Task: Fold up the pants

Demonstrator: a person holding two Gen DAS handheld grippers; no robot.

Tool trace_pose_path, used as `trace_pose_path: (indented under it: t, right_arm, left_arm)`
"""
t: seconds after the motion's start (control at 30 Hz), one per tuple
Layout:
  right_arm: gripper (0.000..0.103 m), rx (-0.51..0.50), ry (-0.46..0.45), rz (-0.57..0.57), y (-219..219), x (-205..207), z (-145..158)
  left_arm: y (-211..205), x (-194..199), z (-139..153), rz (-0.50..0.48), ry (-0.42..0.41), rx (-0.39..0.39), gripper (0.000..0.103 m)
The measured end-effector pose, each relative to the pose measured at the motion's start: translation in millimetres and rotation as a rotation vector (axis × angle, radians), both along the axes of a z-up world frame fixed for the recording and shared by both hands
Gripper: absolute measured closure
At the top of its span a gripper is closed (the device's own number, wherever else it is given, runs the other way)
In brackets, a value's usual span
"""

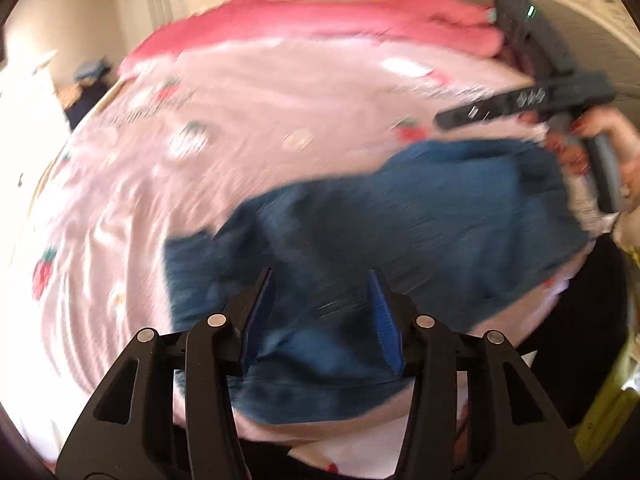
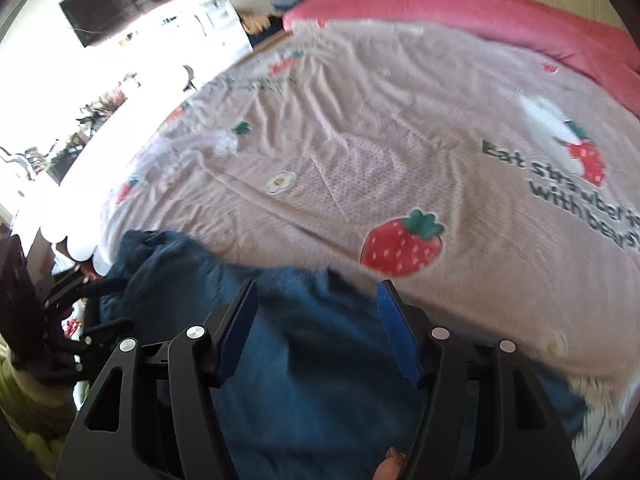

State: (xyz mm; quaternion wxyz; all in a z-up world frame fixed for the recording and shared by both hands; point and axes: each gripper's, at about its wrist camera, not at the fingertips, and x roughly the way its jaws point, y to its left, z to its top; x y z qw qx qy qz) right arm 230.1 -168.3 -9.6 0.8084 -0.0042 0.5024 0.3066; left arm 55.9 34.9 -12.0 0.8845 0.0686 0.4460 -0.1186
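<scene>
Both grippers are hanging wide open over the pants [image 1: 360,216], the left gripper [image 1: 322,312] and right gripper [image 2: 316,328] gripping nothing. Those blue pants are lying bunched on the pink bedsheet [image 2: 360,128] near its front edge, probably so each side can be reached for folding.

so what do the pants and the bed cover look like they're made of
The pants look like blue denim: matte, thick and mottled, though blur hides the weave. The bed cover looks like thin, soft pink cotton or a similar woven cloth: it wrinkles finely and carries flat printed strawberries and lettering.
</scene>
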Motion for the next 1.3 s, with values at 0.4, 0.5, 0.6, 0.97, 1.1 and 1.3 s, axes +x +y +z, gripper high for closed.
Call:
trace_pose_path:
  t: [0.4, 0.5, 0.6, 0.97, 1.1, 1.3]
  right_arm:
    - [0.096, 0.010, 0.012, -0.057, 10, 19, -13]
    - [0.097, 0.003, -0.007, -0.071, 15, 28, -17]
    - [0.097, -0.013, 0.006, -0.088, 17, 38, -36]
    - [0.048, 0.145, -0.161, -0.108, -47, -44, 23]
    - [0.046, 0.097, -0.206, -0.009, -47, -107, 24]
    - [0.041, -0.026, -0.290, 0.104, -20, -172, 0]
  left_arm:
    - [39, -8, -23, 0.014, 0.055, -0.120, 0.066]
    - [38, -6, -22, 0.020, 0.046, -0.112, 0.066]
    - [39, 3, -21, 0.019, 0.032, -0.110, 0.066]
    - [59, -4, 5, 0.073, -0.030, -0.196, 0.050]
    - [72, -21, 22, 0.141, -0.077, -0.147, 0.036]
    - [98, -43, 18, 0.230, -0.025, -0.171, 0.031]
